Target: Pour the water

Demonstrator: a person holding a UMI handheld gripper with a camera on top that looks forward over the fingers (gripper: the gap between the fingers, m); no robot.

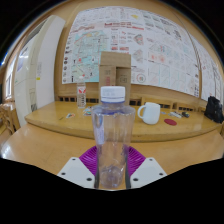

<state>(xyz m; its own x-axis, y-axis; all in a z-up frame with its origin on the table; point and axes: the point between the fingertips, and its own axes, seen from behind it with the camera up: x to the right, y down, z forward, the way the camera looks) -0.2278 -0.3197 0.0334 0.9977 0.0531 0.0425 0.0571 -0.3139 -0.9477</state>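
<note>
A clear plastic water bottle (112, 135) with a white cap stands upright between my fingers. It looks lifted off the wooden table (40, 148). My gripper (112, 168) is shut on the bottle's lower body, and the purple pads (89, 157) press on both of its sides. A white mug (149, 113) sits beyond the bottle to the right on the far desk, its handle towards the left.
A cardboard box (115, 68) stands at the back against a wall covered with posters. A small clear bottle (82, 96) is left of it. A red round object (171, 122) and a dark object (214, 108) lie right of the mug.
</note>
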